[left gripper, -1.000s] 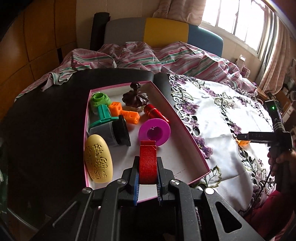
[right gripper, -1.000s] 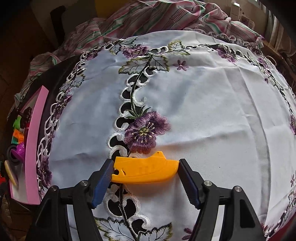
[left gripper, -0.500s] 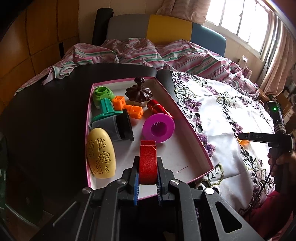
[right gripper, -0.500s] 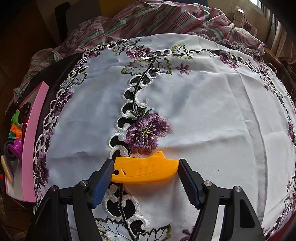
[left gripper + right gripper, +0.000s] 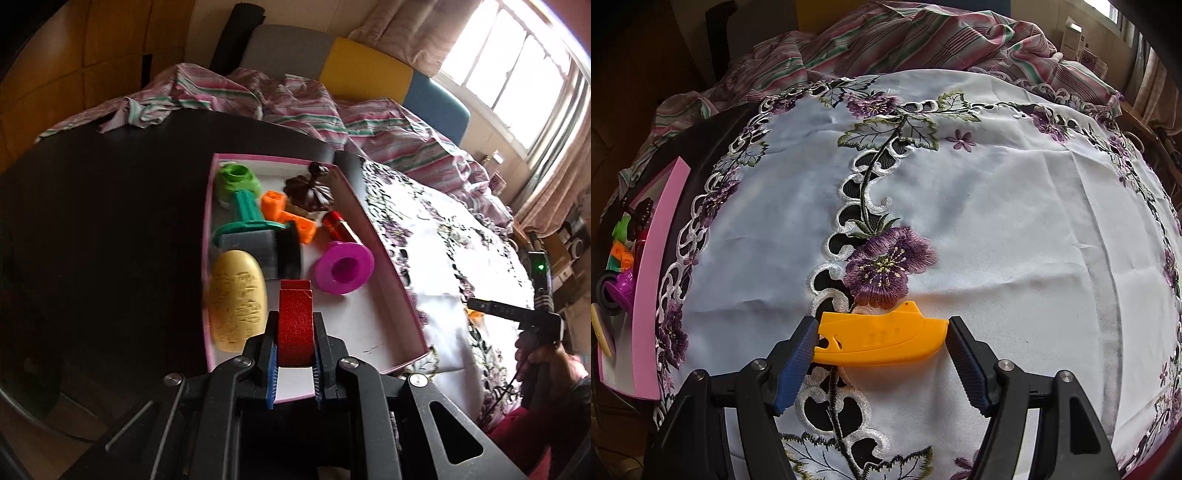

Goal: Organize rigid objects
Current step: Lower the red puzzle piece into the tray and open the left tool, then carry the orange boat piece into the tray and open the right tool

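My left gripper (image 5: 293, 334) is shut on a red glittery block (image 5: 294, 320) and holds it over the near end of the pink-rimmed box (image 5: 388, 266). The box holds a yellow carved oval (image 5: 236, 299), a magenta spool (image 5: 343, 267), a grey and black cylinder (image 5: 266, 251), a green piece (image 5: 236, 181), orange blocks (image 5: 286, 214), a red tube (image 5: 336, 225) and a dark brown ornament (image 5: 310, 188). My right gripper (image 5: 881, 341) is shut on a flat orange plastic piece (image 5: 881, 338) just above the embroidered cloth (image 5: 997, 221). It also shows in the left wrist view (image 5: 476, 308).
The box (image 5: 650, 266) lies on a dark round table (image 5: 92, 221), left of the white floral cloth. A striped blanket (image 5: 295, 103) is piled behind the table. A window (image 5: 517, 66) and curtains are at the far right. A hand (image 5: 543, 358) holds the right tool.
The left gripper has moved leftward with the red block, so the box sits further right in its view. The right gripper still grips the orange piece and has hardly moved.
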Motion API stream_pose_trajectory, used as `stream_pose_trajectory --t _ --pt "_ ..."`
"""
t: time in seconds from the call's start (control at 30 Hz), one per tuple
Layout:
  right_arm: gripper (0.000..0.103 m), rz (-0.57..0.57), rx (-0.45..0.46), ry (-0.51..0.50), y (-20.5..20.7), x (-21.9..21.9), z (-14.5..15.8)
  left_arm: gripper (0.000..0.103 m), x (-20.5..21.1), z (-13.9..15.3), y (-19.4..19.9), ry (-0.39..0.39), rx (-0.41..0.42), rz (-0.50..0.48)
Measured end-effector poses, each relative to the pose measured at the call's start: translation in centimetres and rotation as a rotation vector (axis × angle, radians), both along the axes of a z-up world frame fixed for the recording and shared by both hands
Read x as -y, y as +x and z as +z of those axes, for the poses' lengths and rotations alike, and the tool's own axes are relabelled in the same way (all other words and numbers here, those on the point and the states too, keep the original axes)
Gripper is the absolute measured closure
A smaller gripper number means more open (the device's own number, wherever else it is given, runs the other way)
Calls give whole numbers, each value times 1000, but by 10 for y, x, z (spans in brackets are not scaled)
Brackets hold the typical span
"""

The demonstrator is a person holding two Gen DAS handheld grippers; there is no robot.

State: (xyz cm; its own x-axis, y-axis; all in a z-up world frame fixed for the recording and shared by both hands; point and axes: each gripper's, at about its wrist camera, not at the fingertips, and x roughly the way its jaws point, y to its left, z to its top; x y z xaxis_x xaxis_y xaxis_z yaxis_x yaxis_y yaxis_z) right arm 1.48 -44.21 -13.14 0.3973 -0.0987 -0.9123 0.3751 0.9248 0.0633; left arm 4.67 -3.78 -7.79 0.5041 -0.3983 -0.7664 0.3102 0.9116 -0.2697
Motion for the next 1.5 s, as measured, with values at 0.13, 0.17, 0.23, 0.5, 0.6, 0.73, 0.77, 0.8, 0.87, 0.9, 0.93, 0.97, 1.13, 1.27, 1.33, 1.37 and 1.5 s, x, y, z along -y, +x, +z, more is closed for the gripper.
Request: stream_pose_trajectory --t 0.13,0.17,0.23,0.5,0.6,0.73,0.77,0.8,0.87,0.9,0.93,0.97,1.13,1.27,1.33,1.37,1.5 --pt "31 4 -1 -2 0 0 0 88 14 -4 5 4 -12 -31" --pt "31 4 -1 -2 0 0 0 88 20 -7 7 4 -26 -42" --pt "31 4 -1 -2 0 0 0 88 27 -11 12 -6 -45 -56" --pt "31 4 -1 0 0 0 0 80 41 -33 31 53 -72 -29" --pt "31 3 -1 0 0 0 0 78 38 -30 28 75 -48 -24" --pt "31 3 5 -6 0 0 2 68 30 -18 20 79 2 -4" --pt "31 7 17 -21 0 -2 5 68 27 -16 19 72 9 2" --pt "32 11 31 -33 -1 -3 8 68 24 -13 18 62 12 6" --pt "32 19 70 -57 -3 -8 16 68 17 -7 16 50 16 21" --pt "32 31 98 -67 -4 -11 22 68 13 -5 14 48 21 28" --pt "32 49 130 -63 -5 -14 28 68 9 -2 13 49 29 36" --pt "32 77 167 -45 -7 -20 34 68 7 0 11 54 37 45" --pt "32 262 243 -3 1 -76 62 68 -9 5 8 94 59 92" --pt "32 452 271 6 12 -149 81 68 -21 4 8 89 53 127" --pt "32 524 273 25 17 -182 83 68 -26 4 8 87 49 145" --pt "32 557 271 30 20 -196 82 68 -29 4 8 86 48 152" --pt "31 653 221 16 34 -245 68 68 -37 6 7 86 54 176"
